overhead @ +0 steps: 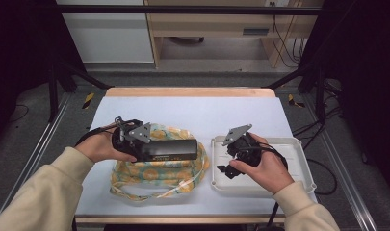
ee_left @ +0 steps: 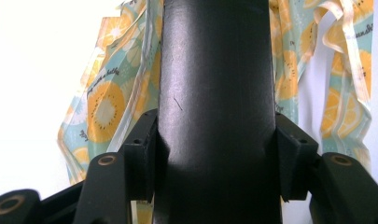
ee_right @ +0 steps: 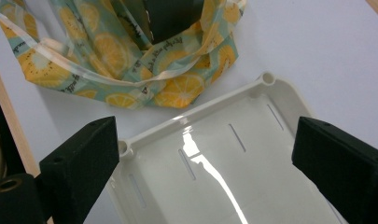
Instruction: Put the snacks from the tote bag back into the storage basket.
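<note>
Forearms: two cream sleeves come in from the bottom edge of the high view, one hand on each gripper.
Black case [overhead: 171,149]: long, dark, smooth, matte, rounded in section; long axis level, running across the high view from left to right; free end points toward the tray.
Case position: above the lemon-print bag [overhead: 156,173], left half of the surface [overhead: 192,113].
Left gripper [overhead: 145,148]: jaws about half open and clamped on the case's left end; in the left gripper view both black pads [ee_left: 141,161] press flat against the case's sides, with the case running straight up the middle of that view.
Right gripper [overhead: 229,169]: jaws spread wide, nothing between them; held over the near left part of the tray, pads clear of it.
Bag: soft crumpled fabric, pale teal with yellow citrus slices and small script, cream drawstring trailing loose toward the near edge.
Tray [overhead: 298,144]: white glossy plastic, rectangular, rounded corners, raised rim, thin slots in the floor; right half of the surface, just beside the bag.
Surface: pale blue-white sheet over a wooden top.
</note>
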Demonstrator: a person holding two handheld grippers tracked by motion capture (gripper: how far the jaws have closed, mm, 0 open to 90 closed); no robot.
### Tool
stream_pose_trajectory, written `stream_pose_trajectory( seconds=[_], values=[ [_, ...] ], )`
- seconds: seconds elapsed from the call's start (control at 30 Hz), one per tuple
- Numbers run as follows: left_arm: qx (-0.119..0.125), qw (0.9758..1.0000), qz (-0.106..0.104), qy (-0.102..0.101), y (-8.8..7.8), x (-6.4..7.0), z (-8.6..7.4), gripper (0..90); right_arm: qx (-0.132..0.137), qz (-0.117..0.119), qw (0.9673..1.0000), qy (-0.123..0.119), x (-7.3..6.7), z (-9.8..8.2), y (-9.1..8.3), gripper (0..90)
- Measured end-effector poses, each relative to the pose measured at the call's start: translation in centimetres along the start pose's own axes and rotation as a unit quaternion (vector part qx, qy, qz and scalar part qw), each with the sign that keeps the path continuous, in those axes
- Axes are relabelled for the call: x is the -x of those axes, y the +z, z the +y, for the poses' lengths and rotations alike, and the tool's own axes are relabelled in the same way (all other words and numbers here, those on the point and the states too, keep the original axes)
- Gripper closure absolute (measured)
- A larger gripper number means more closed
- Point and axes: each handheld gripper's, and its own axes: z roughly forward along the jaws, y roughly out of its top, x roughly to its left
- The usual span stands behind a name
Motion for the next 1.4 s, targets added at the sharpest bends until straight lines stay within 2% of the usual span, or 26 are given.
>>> stream_pose_trajectory(
  seconds=[0.2,0.3,0.4,0.63,0.77,1.4],
  values=[
    [-0.001,1.0,-0.002,-0.001,0.1,0.0,0.7,42.9,0.015,0.02,0.9995,-0.019,0.3,0.8,-0.4,8.5],
    [-0.002,1.0,-0.001,-0.002,0.1,0.1,1.2,42.9,0.007,0.038,0.9988,-0.03,0.4,1.2,-0.4,8.8],
    [-0.003,1.0,-0.002,0.001,0.2,0.1,1.7,42.9,-0.004,0.046,0.998,-0.043,0.4,1.5,-0.2,9.5],
    [-0.008,0.9999,-0.005,0.013,0.7,0.3,3.2,42.9,-0.009,0.059,0.9963,-0.061,0.6,2.4,-0.2,11.3],
    [-0.006,0.9998,-0.007,0.017,1.0,0.4,3.7,42.9,-0.025,0.069,0.9947,-0.072,0.5,2.8,-0.2,11.0],
    [-0.005,0.9995,-0.013,0.027,1.8,0.9,4.8,42.9,-0.036,0.087,0.992,-0.084,0.4,3.1,0.4,11.8]
  ],
)
